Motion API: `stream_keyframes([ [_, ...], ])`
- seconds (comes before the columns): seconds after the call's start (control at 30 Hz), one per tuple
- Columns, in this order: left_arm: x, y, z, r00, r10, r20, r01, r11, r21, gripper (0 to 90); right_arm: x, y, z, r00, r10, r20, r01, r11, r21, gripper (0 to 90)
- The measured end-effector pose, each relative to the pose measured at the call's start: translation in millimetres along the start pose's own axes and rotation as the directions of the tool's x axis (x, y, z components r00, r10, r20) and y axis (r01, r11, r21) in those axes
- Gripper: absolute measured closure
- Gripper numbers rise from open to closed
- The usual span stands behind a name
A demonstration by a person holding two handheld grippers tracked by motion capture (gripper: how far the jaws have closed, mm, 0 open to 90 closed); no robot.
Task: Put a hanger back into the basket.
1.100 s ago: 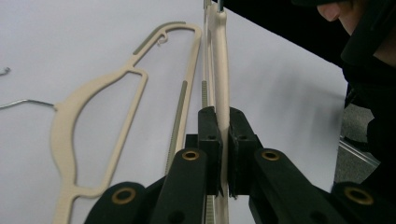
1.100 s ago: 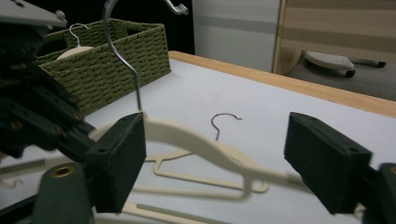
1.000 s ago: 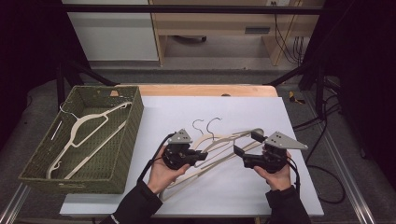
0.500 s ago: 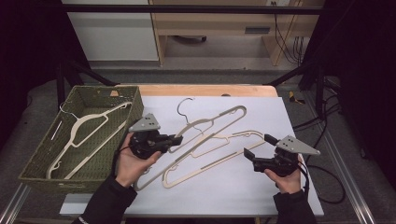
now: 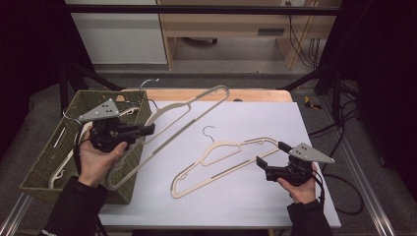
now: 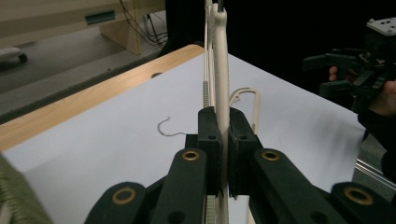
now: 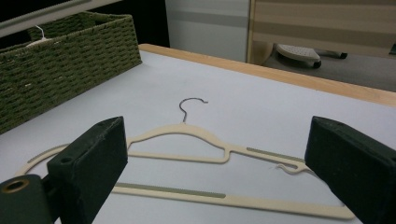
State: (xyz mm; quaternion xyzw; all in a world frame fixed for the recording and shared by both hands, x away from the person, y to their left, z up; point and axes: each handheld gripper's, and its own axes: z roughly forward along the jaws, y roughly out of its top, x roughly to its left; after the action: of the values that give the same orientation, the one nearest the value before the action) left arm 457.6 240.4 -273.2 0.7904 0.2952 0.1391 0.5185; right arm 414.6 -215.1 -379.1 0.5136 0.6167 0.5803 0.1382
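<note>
Hanger (image 5: 187, 115) in left tool (image 5: 147, 131), over basket (image 5: 49, 162).

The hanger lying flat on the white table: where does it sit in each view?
High view: hanger on the table, centre, left of the right hand-held gripper.
Left gripper view: its hook, centre-left.
Right gripper view: hanger, centre, between the open jaws.
Shared landmark: green basket.

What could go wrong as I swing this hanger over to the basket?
1. The lifted hanger is long and the left gripper pinches it at one spot, so it may pivot or slip.
2. Its hook could snag the basket rim or hangers already inside.
3. The right gripper sits open beside the flat hanger and could nudge it.
</note>
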Motion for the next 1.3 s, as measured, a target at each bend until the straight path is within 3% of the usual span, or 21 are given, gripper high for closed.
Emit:
stream_keyframes([
  [0.03, 7.5, 1.0, -7.9, 0.9996, 0.003, -0.029, -0.003, 1.0000, 0.001, 86.0, -0.2, -0.1, 0.2, 1.0000, 0.000, 0.001, 0.000, 1.000, 0.000, 6.5],
  [0.23, 27.9, 1.1, -24.7, 0.9972, -0.003, -0.075, 0.003, 1.0000, 0.000, 86.0, 0.6, -0.6, 1.5, 1.0000, 0.002, 0.002, -0.002, 1.000, -0.002, 6.3],
  [0.37, 47.8, -4.0, -39.4, 0.9908, -0.017, -0.134, 0.019, 0.9998, 0.011, 86.0, 0.0, -0.8, 1.5, 1.0000, -0.004, 0.002, 0.004, 1.000, -0.002, 6.2],
  [0.63, 74.1, -13.5, -62.5, 0.9865, -0.035, -0.160, 0.033, 0.9993, -0.015, 86.0, -0.6, -1.2, 2.5, 0.9999, -0.013, 0.002, 0.013, 1.000, -0.001, 6.2],
  [0.83, 100.5, -23.7, -79.8, 0.9749, -0.053, -0.216, 0.055, 0.9984, 0.005, 86.0, -0.4, -1.4, 3.1, 1.0000, -0.008, 0.003, 0.008, 1.000, 0.002, 6.1],
  [0.93, 107.4, -28.5, -83.1, 0.9718, -0.068, -0.226, 0.072, 0.9974, 0.007, 86.0, -0.6, -1.4, 3.3, 1.0000, -0.005, 0.004, 0.005, 1.000, 0.004, 6.1],
  [0.97, 113.4, -32.9, -86.3, 0.9678, -0.075, -0.240, 0.081, 0.9966, 0.016, 85.9, -0.5, -1.5, 3.9, 1.0000, 0.000, 0.008, 0.000, 1.000, 0.004, 6.2],
  [1.17, 127.7, -45.7, -94.7, 0.9614, -0.102, -0.255, 0.111, 0.9937, 0.018, 85.9, -0.4, -2.2, 4.7, 1.0000, -0.006, 0.007, 0.006, 1.000, 0.008, 6.2],
  [1.3, 133.5, -50.8, -97.8, 0.9592, -0.092, -0.267, 0.106, 0.9935, 0.041, 85.9, -0.8, -2.6, 5.4, 0.9999, -0.007, 0.007, 0.007, 1.000, 0.008, 6.2],
])
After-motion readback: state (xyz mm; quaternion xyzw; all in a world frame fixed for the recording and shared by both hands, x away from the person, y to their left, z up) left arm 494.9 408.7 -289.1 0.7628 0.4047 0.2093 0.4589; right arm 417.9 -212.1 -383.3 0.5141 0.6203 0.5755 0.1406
